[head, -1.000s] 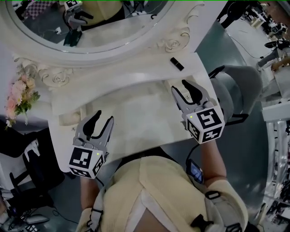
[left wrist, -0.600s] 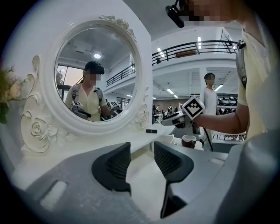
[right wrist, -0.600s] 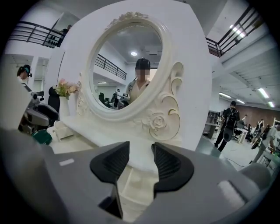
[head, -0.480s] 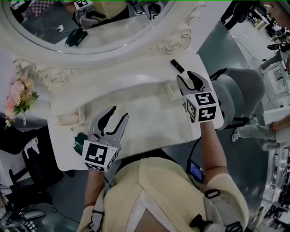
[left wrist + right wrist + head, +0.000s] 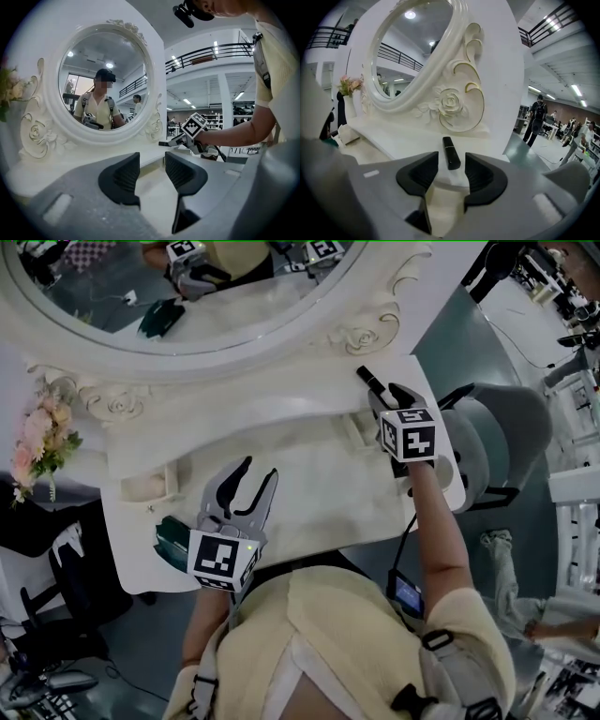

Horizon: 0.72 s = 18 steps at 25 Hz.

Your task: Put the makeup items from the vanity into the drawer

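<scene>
A black makeup tube (image 5: 367, 378) lies at the back right of the white vanity top (image 5: 309, 493), below the mirror frame. My right gripper (image 5: 387, 396) is right behind it. In the right gripper view the tube (image 5: 450, 152) lies just ahead of the gripper (image 5: 451, 171), in line with the gap. Its jaws have just been opening and stand open, the pads touching nothing. My left gripper (image 5: 251, 474) hovers open over the vanity's front left, nothing between its pads (image 5: 125, 174). A dark green item (image 5: 172, 538) lies by the left front edge.
An oval mirror (image 5: 187, 287) in a carved white frame backs the vanity. Small raised boxes sit on the top at left (image 5: 150, 486) and right (image 5: 359, 427). Pink flowers (image 5: 42, 442) stand at far left. A grey seat (image 5: 497, 442) is at the right.
My right gripper has moved away from me toward the back right corner, up to the black tube. My left gripper has shifted right, uncovering the dark green item.
</scene>
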### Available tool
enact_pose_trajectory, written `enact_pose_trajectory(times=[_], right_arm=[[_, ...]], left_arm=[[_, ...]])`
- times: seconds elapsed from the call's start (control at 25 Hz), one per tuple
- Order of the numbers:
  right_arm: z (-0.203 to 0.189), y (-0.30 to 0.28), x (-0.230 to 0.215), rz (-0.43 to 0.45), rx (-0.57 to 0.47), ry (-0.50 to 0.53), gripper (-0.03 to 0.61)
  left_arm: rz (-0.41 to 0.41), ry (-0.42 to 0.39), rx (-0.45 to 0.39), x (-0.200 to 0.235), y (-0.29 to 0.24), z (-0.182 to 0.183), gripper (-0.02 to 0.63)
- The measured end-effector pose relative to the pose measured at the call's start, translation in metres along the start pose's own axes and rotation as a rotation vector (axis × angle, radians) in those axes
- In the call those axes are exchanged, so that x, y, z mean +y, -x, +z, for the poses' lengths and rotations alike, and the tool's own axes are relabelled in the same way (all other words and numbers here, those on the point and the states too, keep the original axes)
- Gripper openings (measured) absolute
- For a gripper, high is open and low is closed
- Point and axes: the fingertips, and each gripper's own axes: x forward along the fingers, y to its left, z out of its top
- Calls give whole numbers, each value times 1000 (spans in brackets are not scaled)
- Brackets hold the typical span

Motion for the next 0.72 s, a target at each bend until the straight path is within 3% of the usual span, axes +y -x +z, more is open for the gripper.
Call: enact_pose_trajectory(times=[0.28, 0.4, 0.72], right_arm=[[-6, -11, -2, 2, 22, -50, 166], [-8, -13, -2, -2, 30, -50, 109], [-4, 3, 6, 16, -7, -50, 95]], left_arm=[[-25, 15, 19, -11, -6, -9, 179], [-34, 28, 18, -13, -8, -11, 179], [-54, 32, 35, -14, -7, -17, 179]])
